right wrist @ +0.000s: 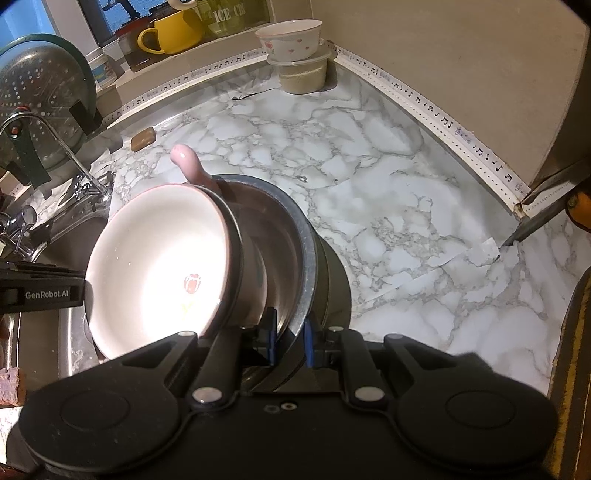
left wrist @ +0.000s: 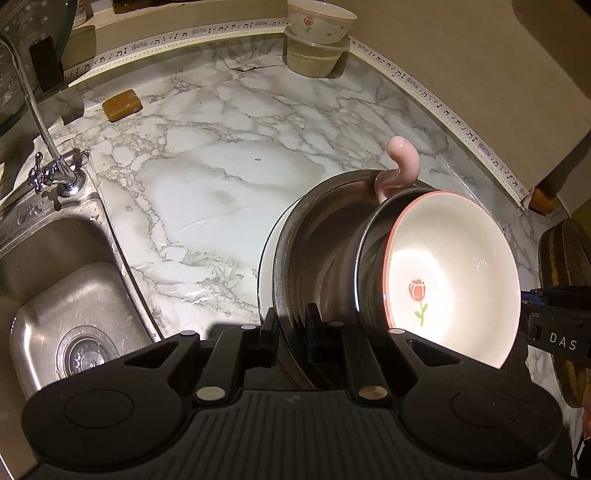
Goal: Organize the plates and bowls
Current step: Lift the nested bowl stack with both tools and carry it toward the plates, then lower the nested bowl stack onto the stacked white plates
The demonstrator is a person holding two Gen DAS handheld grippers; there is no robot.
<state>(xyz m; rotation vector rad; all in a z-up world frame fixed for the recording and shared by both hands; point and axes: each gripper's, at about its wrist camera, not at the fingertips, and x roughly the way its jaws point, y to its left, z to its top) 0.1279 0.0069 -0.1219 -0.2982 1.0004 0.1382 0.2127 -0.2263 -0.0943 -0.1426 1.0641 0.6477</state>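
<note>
A large steel bowl (left wrist: 295, 236) (right wrist: 306, 258) hangs tilted over the marble counter (left wrist: 221, 166). Nested in it are a smaller steel bowl (left wrist: 364, 258) and a white ceramic bowl (left wrist: 450, 258) (right wrist: 155, 258) with a pink rim and a red tulip. A pink spoon handle (left wrist: 402, 162) (right wrist: 186, 160) sticks up behind them. My left gripper (left wrist: 291, 328) is shut on the large bowl's left rim. My right gripper (right wrist: 290, 336) is shut on its right rim. Each gripper also shows at the edge of the other's view: left gripper (right wrist: 40, 291), right gripper (left wrist: 554, 328).
A steel sink (left wrist: 74, 288) with a faucet (left wrist: 55, 170) lies left. At the back, another tulip bowl (left wrist: 317, 20) (right wrist: 288, 37) sits on a lidded plastic tub (left wrist: 314, 55). A soap bar (left wrist: 122, 105), a colander (right wrist: 37, 99), a yellow mug (right wrist: 173, 31) and a wooden board (left wrist: 565, 258) stand around.
</note>
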